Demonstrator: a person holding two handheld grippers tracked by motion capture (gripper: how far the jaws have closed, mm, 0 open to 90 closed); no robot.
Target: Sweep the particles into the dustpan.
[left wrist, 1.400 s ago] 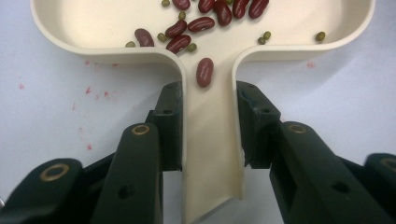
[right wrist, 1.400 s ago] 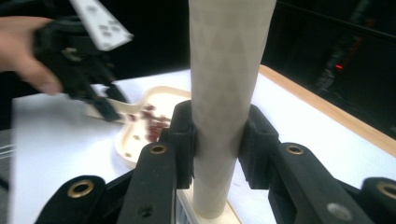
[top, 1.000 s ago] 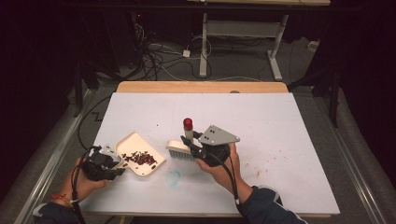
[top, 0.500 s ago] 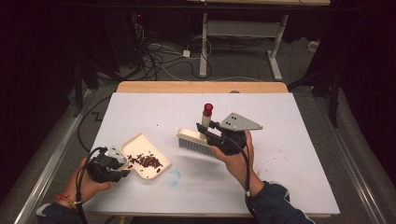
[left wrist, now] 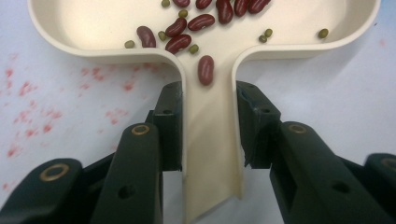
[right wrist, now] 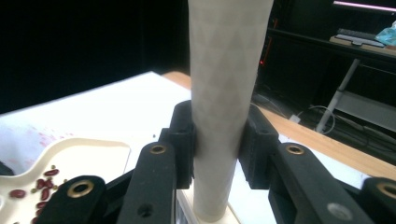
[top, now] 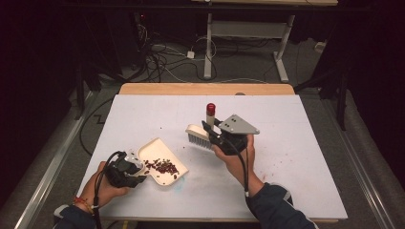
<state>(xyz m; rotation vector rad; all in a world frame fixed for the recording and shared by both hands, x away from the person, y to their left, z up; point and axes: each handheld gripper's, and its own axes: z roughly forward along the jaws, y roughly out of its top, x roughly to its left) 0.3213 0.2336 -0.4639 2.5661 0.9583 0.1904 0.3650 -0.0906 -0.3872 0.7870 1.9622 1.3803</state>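
Note:
A cream dustpan [top: 162, 163] rests on the white table [top: 296, 143], holding several red and green beans [top: 161, 166]. My left gripper [top: 135, 168] is shut on the dustpan's handle [left wrist: 210, 140], one bean [left wrist: 205, 70] lying at the handle's root. My right gripper [top: 213, 135] is shut on the pale handle [right wrist: 224, 93] of a hand brush [top: 199, 136], which has a red tip [top: 210, 108]. The brush hangs above the table, up and to the right of the pan, bristles down. The dustpan [right wrist: 70, 154] also appears at the lower left of the right gripper view.
Red stains [left wrist: 28, 116] mark the table beside the pan, and faint specks [top: 277, 164] lie right of the right hand. Cables [top: 162, 57] and desk legs [top: 282, 52] stand on the floor beyond the table's wooden far edge [top: 205, 88].
The right gripper has carried the brush first up and right, away from the pan, and now slightly back down. The left gripper and dustpan shifted a little right and nearer.

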